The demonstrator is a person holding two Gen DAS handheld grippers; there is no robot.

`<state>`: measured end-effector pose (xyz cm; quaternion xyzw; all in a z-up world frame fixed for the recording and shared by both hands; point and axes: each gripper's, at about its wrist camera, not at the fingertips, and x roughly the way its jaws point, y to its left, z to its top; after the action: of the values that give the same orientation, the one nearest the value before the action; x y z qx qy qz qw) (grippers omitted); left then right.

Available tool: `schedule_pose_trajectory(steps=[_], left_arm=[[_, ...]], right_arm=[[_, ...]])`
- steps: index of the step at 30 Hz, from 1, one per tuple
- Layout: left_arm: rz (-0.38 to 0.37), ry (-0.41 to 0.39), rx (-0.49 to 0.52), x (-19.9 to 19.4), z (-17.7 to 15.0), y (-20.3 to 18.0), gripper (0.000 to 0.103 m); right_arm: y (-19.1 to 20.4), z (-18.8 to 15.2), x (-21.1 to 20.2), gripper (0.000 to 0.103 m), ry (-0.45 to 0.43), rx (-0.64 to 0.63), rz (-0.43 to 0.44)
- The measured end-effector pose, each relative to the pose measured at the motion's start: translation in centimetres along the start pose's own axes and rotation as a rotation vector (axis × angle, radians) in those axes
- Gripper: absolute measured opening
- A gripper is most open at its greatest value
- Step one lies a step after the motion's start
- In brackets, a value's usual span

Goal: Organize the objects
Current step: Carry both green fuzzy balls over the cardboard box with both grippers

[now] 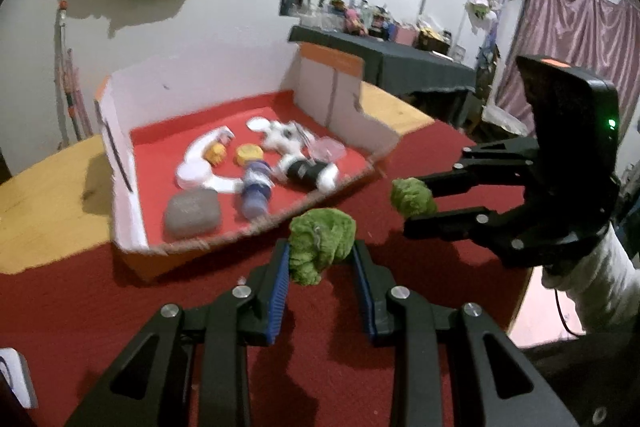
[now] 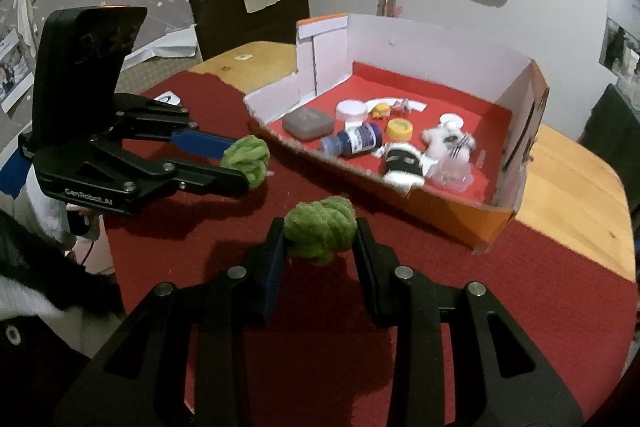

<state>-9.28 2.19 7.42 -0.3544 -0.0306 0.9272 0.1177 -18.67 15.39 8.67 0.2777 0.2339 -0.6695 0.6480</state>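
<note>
Left wrist view is showing you carrying two green balls of fluffy yarn-like stuff, one in each tool, both lifted clear of the red cloth [image 1: 320, 367] and just in front of the cardboard box [image 1: 120, 187].

Taking things from the left of the box: its tall white wall is standing there, and just inside it a grey pouch [image 1: 192, 211] is lying on the red lining. Next to that a blue bottle [image 1: 256, 193] is lying on its side, and further right a black-and-white soft toy [image 1: 310, 175] is resting near the low front edge.

Just in front of that low edge, your left gripper [image 1: 322, 259] is holding its jaws narrow, pinching the left green ball [image 1: 320, 247] between the blue pads. To the right of the box, your right gripper [image 1: 416, 201] is likewise clamping the right green ball [image 1: 412, 197] at its fingertips. The right wrist view is confirming both grips.

You are, by my reading, in the carry step: both balls picked up, neither yet in the box. The next move is calling for you to bring each one over the low front edge, find bare lining among the things already inside, and only then be letting the jaws widen.
</note>
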Motion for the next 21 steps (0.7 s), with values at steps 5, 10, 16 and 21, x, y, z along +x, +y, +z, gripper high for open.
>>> schedule_pose_trajectory(steps=[5,10,16,21], left_arm=[[0.073,0.023,-0.035,0.9,4.0,2.0,0.032],[0.159,0.100,-0.060,3.8,8.5,4.6,0.032],[0.256,0.212,-0.078,7.7,12.1,7.3,0.032],[0.296,0.300,-0.070,10.2,13.1,8.5,0.032]], right_arm=[[-0.8,4.5,0.2,0.032,0.009,-0.023,-0.088],[-3.2,9.5,2.6,0.032,0.085,0.010,-0.187],[-6.5,13.5,7.0,0.032,0.214,0.036,-0.294],[-9.7,15.1,9.7,0.032,0.278,0.095,-0.329]])
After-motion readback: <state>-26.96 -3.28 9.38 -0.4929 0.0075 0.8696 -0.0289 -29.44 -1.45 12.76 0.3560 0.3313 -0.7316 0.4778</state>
